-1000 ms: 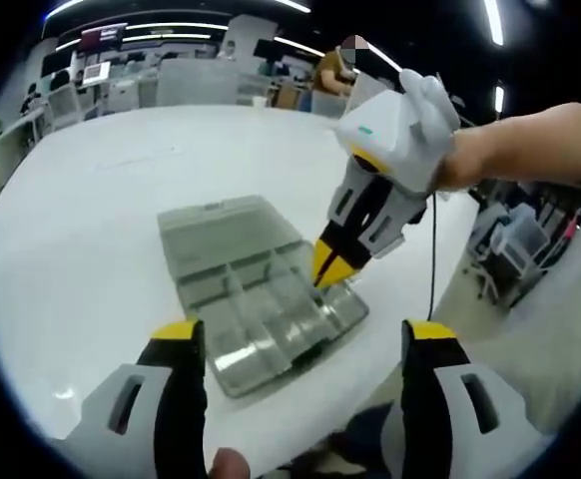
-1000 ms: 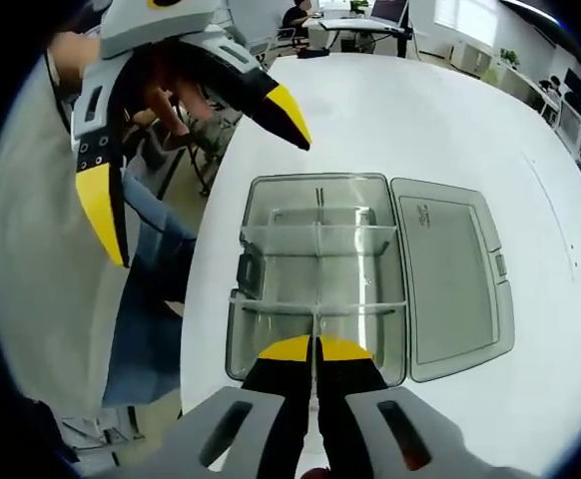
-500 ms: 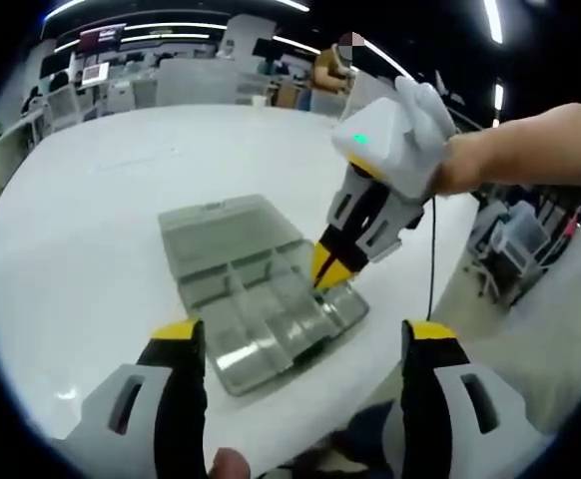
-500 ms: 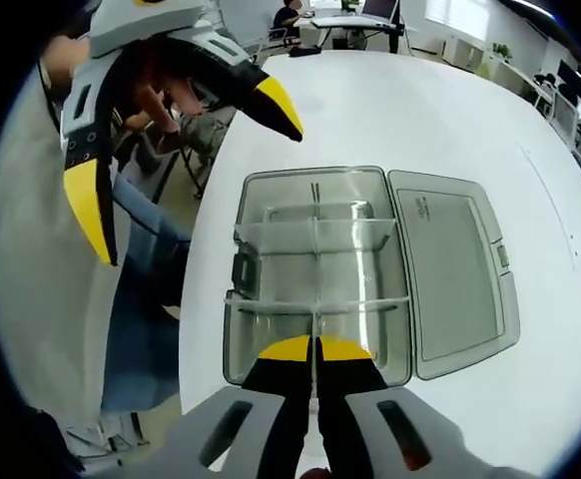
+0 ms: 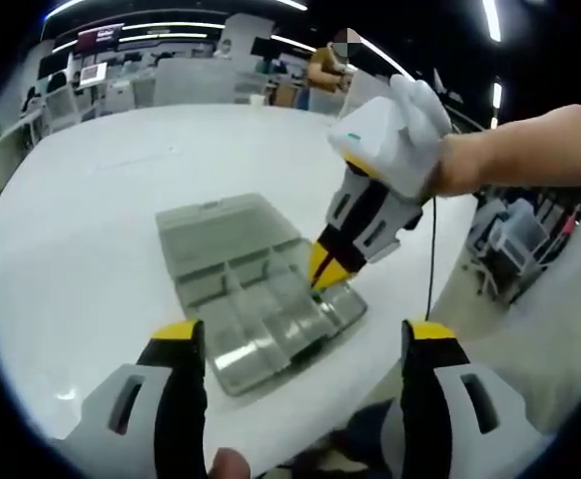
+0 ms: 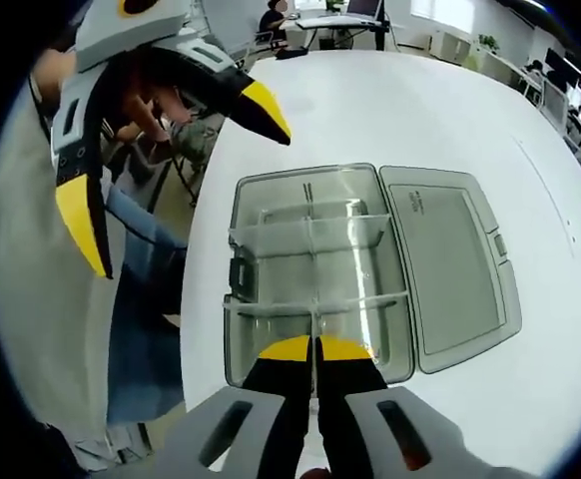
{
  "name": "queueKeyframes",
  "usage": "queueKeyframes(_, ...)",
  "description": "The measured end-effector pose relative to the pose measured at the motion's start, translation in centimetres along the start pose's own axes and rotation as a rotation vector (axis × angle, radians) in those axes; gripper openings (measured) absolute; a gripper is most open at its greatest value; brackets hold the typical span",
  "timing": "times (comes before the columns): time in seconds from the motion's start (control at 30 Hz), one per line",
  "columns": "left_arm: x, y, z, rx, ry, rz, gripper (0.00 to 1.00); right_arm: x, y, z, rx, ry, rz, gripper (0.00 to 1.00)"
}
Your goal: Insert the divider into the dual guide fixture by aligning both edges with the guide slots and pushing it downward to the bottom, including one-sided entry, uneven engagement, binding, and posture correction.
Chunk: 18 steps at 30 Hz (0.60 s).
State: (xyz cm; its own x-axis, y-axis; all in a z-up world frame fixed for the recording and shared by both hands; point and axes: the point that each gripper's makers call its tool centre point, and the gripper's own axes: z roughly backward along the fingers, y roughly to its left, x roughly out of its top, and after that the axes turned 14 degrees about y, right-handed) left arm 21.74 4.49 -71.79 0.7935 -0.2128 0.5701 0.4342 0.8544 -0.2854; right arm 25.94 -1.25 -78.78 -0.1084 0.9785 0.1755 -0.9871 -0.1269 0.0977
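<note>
A clear plastic compartment box (image 5: pixel 261 304) lies on the white table, its lid (image 5: pixel 219 228) folded open flat beside it. My right gripper (image 5: pixel 322 271) comes in from the right and stands over the box's near end, shut on a thin clear divider. In the right gripper view the divider (image 6: pixel 315 321) runs edge-on from the shut right gripper (image 6: pixel 315 349) down into the box (image 6: pixel 271 289), meeting a cross wall (image 6: pixel 360 300). My left gripper (image 5: pixel 302 334) hangs open in front of the box, holding nothing, and it shows wide open (image 6: pixel 171 170) above the table edge.
The table (image 5: pixel 81 190) is round and white; its edge runs close to the box's near side. A person's forearm (image 5: pixel 530 145) holds the right gripper. Beyond the table stand office desks, chairs (image 5: pixel 515 249) and a seated person.
The right gripper has tilted a little over the box's near end, still shut on the divider. The left gripper has stayed where it was.
</note>
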Motion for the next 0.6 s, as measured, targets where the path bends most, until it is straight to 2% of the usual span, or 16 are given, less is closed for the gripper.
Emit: queueKeyframes(0.6,-0.19,-0.09,0.18,0.001,-0.002,0.001,0.78,0.15,0.02,0.06,-0.02,0.03,0.005,0.0)
